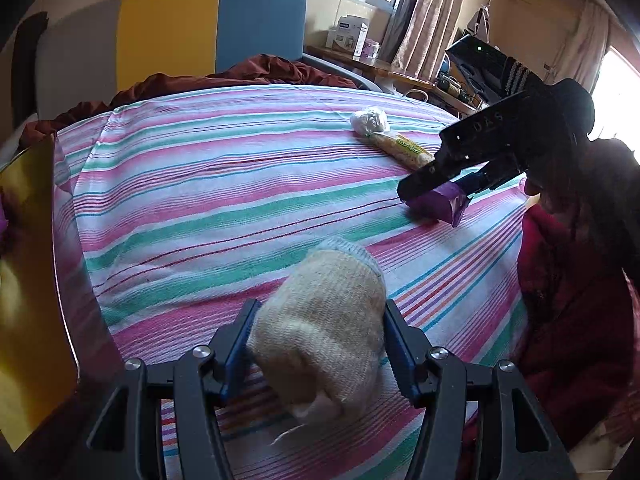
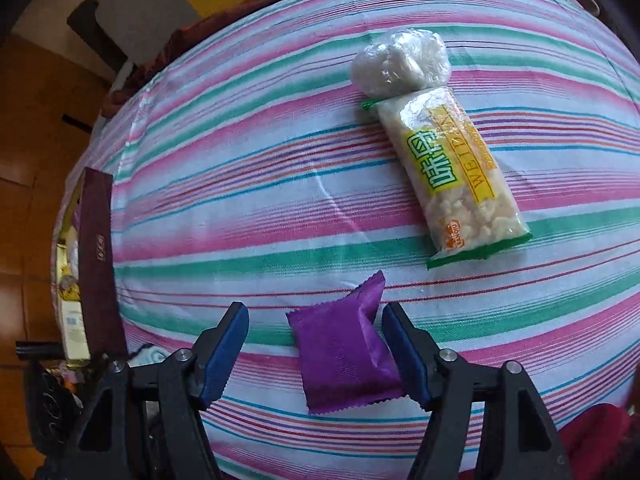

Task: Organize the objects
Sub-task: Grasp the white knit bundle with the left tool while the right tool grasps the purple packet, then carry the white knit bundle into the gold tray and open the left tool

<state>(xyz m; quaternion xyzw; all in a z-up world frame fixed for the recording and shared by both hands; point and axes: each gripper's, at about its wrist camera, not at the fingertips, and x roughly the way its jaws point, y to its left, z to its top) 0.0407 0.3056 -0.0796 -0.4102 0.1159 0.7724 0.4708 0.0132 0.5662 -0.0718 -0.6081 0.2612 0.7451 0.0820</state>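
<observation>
Gripping a rolled beige sock [image 1: 320, 320], my left tongs [image 1: 318, 332] have both blue pads pressed against its sides, and the sock stands out over the striped bed sheet [image 1: 224, 200]. My right tongs [image 2: 316, 344] point steeply down at the bed, spread apart, with a purple packet [image 2: 344, 352] lying flat on the sheet between them; the right pad [image 2: 404, 352] sits at the packet's edge, while the left pad [image 2: 224, 352] stands clear of it with sheet showing in the gap. From the left wrist view, the same purple packet [image 1: 438, 200] lies under the dark body of the right tongs [image 1: 436, 196], toward the right side of the bed. Beyond the packet rests a long clear snack bag [image 2: 452, 176] with yellow and green print, lying slantwise, and a wad of clear plastic wrap [image 2: 400, 62] touches its far end. At the left edge of the bed, a dark maroon box flap [image 2: 98, 260] stands upright, with a few small items behind it that I cannot make out. A rumpled maroon blanket [image 1: 256, 72] is bunched at the head of the bed, in front of a yellow and blue headboard [image 1: 208, 28].
</observation>
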